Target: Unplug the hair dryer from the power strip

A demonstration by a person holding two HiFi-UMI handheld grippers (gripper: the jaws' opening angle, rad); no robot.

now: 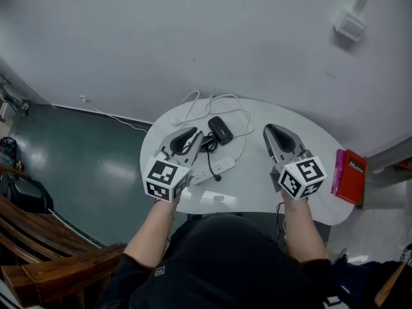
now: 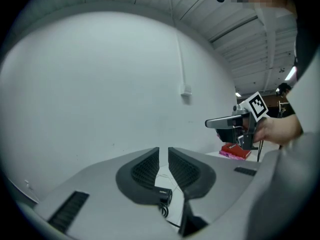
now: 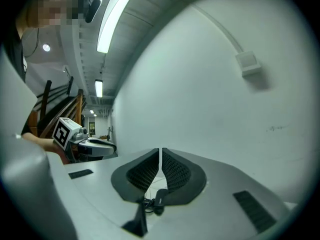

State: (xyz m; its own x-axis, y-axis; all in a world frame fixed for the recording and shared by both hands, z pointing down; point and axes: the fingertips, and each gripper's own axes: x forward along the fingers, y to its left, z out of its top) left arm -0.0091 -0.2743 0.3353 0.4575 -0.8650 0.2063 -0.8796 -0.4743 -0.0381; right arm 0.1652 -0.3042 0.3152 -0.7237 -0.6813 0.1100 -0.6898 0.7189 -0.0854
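Note:
On a round white table (image 1: pixel 257 198) lies a white power strip (image 1: pixel 215 168), with a small black plug (image 1: pixel 219 177) at its near edge. Behind it rests the black hair dryer (image 1: pixel 220 129), its dark cord bunched to the left. My left gripper (image 1: pixel 192 135) hovers above the strip's left end, its jaws a narrow gap apart and empty; in the left gripper view (image 2: pixel 163 150) the black dryer (image 2: pixel 163 192) shows below them. My right gripper (image 1: pixel 269 129) hangs over the table's right half, away from both objects, its jaws (image 3: pixel 160 151) closed together on nothing.
White cable (image 1: pixel 212 103) loops over the table's far side and trails along the wall. A red and pink box (image 1: pixel 349 175) stands off the table's right edge. A wooden bench (image 1: pixel 38 250) is at the lower left, and a junction box (image 1: pixel 351 26) is on the wall.

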